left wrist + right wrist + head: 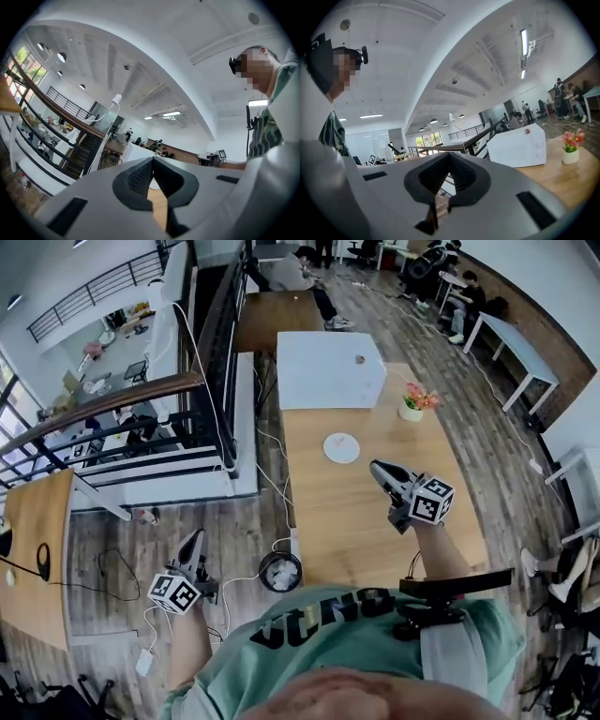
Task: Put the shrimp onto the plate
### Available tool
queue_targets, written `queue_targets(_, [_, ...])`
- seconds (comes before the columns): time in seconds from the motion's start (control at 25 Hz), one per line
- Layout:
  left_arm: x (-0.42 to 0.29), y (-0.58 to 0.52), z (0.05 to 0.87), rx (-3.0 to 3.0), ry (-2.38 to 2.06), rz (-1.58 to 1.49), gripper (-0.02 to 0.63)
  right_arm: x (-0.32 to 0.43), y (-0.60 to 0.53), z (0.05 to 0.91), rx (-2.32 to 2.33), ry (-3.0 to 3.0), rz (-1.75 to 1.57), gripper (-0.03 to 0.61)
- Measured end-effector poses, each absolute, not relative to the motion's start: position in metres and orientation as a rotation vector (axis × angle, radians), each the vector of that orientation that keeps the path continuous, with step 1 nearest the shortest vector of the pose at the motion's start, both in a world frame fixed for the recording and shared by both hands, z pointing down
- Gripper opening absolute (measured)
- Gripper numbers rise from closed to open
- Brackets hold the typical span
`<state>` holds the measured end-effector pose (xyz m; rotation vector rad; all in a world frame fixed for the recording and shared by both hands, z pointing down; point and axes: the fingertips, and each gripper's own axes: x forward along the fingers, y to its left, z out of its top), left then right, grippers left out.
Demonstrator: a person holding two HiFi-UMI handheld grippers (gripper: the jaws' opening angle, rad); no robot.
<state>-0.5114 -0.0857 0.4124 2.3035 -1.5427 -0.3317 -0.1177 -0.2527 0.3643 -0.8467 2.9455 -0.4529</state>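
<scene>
A small round white plate (341, 447) lies on the wooden table (328, 521), in front of the microwave. No shrimp shows in any view. My right gripper (376, 469) hovers over the table just right of the plate and a little nearer to me, its jaws shut with nothing between them. In the right gripper view the black ribbed pads (440, 171) meet at the tip. My left gripper (197, 536) hangs off the table's left side above the floor, also shut and empty. Its pads (140, 176) touch at the top, and a strip of table (160, 208) shows below them.
A white microwave (328, 369) stands at the table's far end, also seen as the microwave (518, 146) in the right gripper view. A flower pot (412, 405) sits right of the plate. A bin (279, 571) stands on the floor by the table's left edge, near a railing (141, 395).
</scene>
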Motion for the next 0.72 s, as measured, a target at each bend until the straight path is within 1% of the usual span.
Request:
queue_targets(0.16, [-0.472, -0.078, 0.388, 2.363, -1.487, -0.357, 0.006, -0.075, -0.220, 0.345, -0.912, 2.944, -0.389, 0.005])
queue_targets(0.36, [-0.397, -0.061, 0.366, 2.450, -1.432, -0.367, 0.006, -0.008, -0.182, 0.334, -0.947, 2.950, -0.299, 0.005])
queue_targets(0.52, [-0.318, -0.049, 0.358, 2.478, -1.391, -0.387, 0.006, 0.060, -0.153, 0.335, -0.934, 2.938, -0.292, 0.005])
queue_targets(0.72, [-0.196, -0.031, 0.364, 2.462, -1.290, -0.414, 0.006, 0.147, -0.111, 0.355, -0.887, 2.951, -0.367, 0.005])
